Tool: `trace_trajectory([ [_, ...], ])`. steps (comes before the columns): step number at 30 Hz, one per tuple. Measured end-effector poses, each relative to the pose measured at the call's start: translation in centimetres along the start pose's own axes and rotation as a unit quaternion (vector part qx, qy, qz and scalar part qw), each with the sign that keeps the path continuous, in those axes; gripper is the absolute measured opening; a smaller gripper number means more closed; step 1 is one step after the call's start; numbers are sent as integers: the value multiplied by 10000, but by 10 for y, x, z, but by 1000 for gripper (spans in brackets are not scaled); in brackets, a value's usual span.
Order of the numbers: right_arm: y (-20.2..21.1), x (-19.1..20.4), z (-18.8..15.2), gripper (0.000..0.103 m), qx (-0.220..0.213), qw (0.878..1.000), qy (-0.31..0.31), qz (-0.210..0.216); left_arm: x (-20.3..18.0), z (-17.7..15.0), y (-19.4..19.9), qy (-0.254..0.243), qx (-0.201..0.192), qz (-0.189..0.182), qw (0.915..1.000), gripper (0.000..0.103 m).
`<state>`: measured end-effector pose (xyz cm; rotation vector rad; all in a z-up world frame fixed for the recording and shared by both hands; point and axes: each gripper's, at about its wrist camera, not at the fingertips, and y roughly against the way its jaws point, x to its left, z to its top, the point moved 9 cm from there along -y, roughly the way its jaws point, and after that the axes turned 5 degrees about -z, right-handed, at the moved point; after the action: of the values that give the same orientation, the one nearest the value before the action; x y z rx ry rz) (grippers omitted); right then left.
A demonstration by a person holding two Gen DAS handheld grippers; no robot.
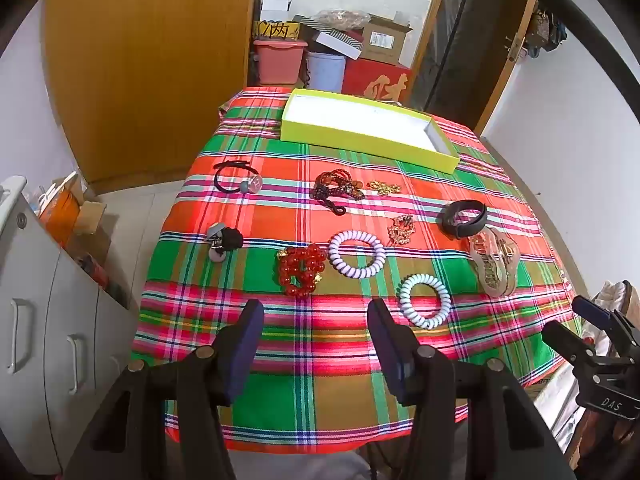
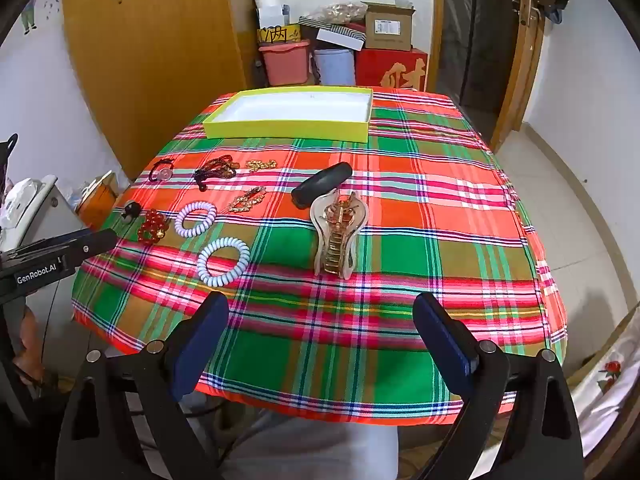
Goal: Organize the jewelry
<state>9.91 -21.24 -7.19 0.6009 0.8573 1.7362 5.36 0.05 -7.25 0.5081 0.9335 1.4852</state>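
My left hand-held gripper (image 1: 316, 312) agape, empty, right hand-held gripper (image 2: 320, 308) likewise, box (image 2: 288, 128) bare, gold pieces (image 1: 384, 188) too small to identify, desk (image 2: 420, 280) near edge cut off.

— Room contents, taken from the plaid-covered table (image 2: 420, 208)?
— Behind it to the left, a wooden wardrobe (image 2: 160, 48). Directly behind, stacked storage: pink bin (image 2: 285, 62), pale blue bucket (image 2: 335, 66), red box (image 2: 394, 67), cardboard carton (image 2: 389, 26).
— To the right?
— A wooden door frame (image 2: 520, 60) beside a dark doorway (image 2: 476, 32), white wall (image 2: 592, 72) beyond it, pale tiled floor (image 2: 560, 200) below.
— Near left?
— A grey cabinet (image 1: 36, 300) with handles. Even daylight throughout.
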Motion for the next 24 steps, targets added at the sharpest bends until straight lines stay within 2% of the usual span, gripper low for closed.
trace_trajectory([
  [24,-4,1,1,94,14,10000,14,-10,3,1,7,-251,-63,227,9994,54],
])
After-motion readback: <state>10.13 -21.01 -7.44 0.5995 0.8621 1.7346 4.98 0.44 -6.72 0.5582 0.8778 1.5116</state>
